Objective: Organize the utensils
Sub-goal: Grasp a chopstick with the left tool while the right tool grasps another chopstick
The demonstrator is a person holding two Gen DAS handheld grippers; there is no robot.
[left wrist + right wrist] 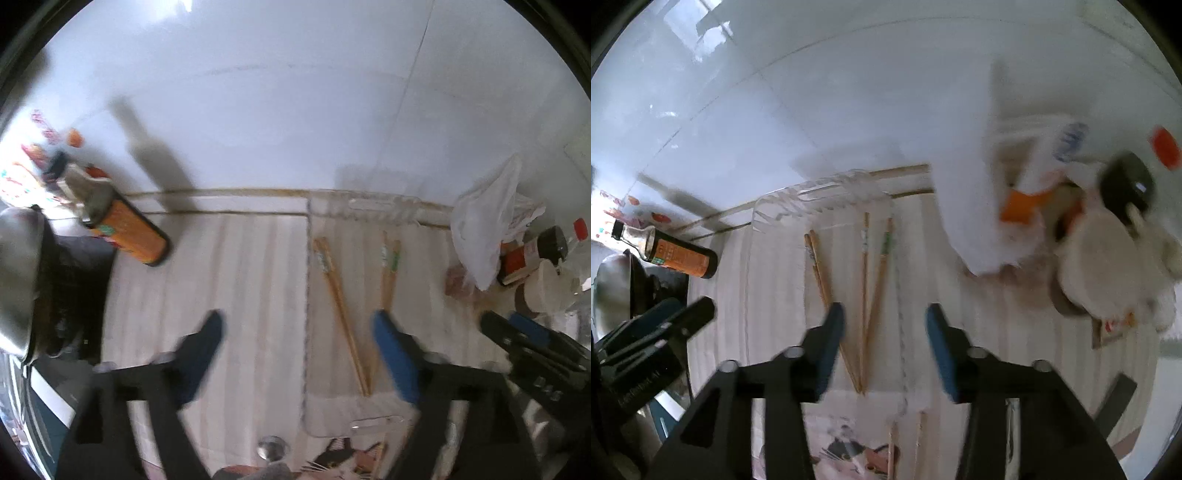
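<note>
Four wooden chopsticks (864, 288) lie inside one clear plastic tray (827, 186) on the striped counter (236, 266), in two pairs: one pair side by side, one crossing near the lower ends. One orange-labelled bottle (129, 229) stands beside the tray, well apart from it. One white plastic bag (484, 221) sits at the far side. Left claw (299, 354) is released, jaws wide, nothing between them. Right claw (886, 354) is released above the chopstick ends, not touching them.
</note>
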